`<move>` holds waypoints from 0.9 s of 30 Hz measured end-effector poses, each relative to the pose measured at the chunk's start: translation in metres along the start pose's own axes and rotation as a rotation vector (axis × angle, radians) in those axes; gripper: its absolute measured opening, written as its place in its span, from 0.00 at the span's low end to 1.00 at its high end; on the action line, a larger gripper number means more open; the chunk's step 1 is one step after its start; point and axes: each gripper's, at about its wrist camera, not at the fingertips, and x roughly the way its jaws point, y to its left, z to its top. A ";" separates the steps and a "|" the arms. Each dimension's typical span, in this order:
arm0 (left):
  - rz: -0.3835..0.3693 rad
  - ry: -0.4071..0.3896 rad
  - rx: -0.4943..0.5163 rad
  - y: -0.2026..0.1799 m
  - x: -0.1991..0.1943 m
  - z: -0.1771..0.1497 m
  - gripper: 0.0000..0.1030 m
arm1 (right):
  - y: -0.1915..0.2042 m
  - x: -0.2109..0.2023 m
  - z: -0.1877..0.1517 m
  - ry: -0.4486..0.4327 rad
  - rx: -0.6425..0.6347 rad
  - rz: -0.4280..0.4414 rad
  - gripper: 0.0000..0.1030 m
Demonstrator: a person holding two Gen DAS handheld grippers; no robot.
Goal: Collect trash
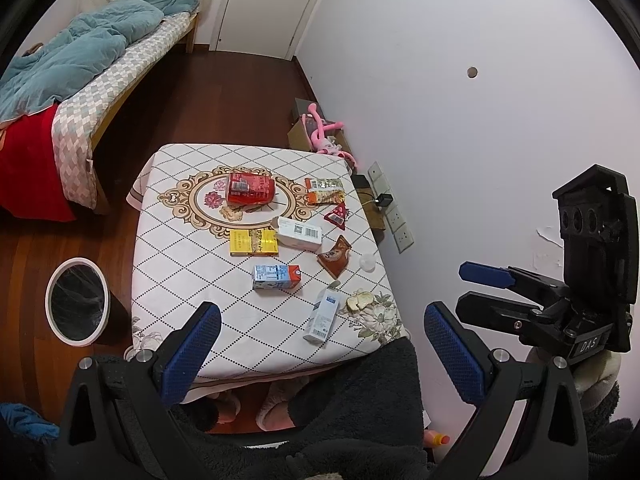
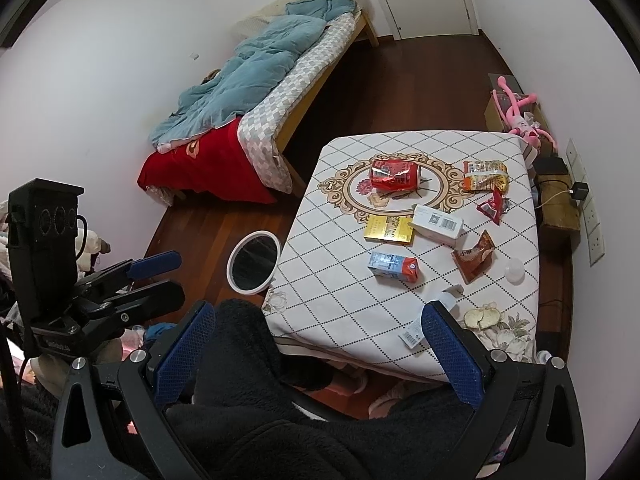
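Observation:
Trash lies on a small table with a patterned white cloth: a red crushed can, a yellow box, a white box, a blue milk carton, a small white carton, snack wrappers and a brown wrapper. A white-rimmed trash bin stands on the floor left of the table. My left gripper and right gripper are open and empty, held above the table's near edge.
A bed with a blue quilt stands at the far left. A pink toy on cardboard boxes sits by the right wall with wall sockets. The person's dark fleece lap is below the grippers.

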 end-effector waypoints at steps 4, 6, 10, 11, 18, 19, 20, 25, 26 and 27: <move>0.000 -0.002 0.000 0.000 0.000 0.000 1.00 | 0.002 0.000 0.000 -0.001 -0.006 -0.001 1.00; 0.001 -0.001 0.000 0.000 0.002 0.001 1.00 | 0.002 0.000 0.000 -0.002 -0.007 0.000 1.00; 0.000 -0.001 0.003 -0.001 0.002 0.001 1.00 | 0.003 0.000 0.001 -0.002 -0.007 0.000 1.00; 0.002 -0.001 0.003 -0.001 0.003 0.002 1.00 | 0.003 -0.001 0.001 -0.002 -0.006 0.000 1.00; 0.001 0.000 0.004 -0.001 0.002 0.002 1.00 | 0.002 0.000 0.003 0.001 -0.004 0.000 1.00; 0.001 0.000 0.004 -0.001 0.002 0.002 1.00 | 0.002 -0.001 0.003 0.001 -0.003 0.000 1.00; 0.000 0.000 0.004 -0.001 0.002 0.002 1.00 | 0.002 -0.001 0.003 0.002 -0.003 0.000 1.00; -0.001 0.001 0.007 -0.002 0.003 0.003 1.00 | 0.002 -0.001 0.003 0.001 -0.003 0.000 1.00; -0.002 0.002 0.008 -0.002 0.003 0.003 1.00 | 0.002 -0.001 0.003 0.000 -0.003 0.001 1.00; -0.004 0.003 0.009 -0.002 0.003 0.003 1.00 | 0.002 -0.001 0.003 0.000 -0.003 0.002 1.00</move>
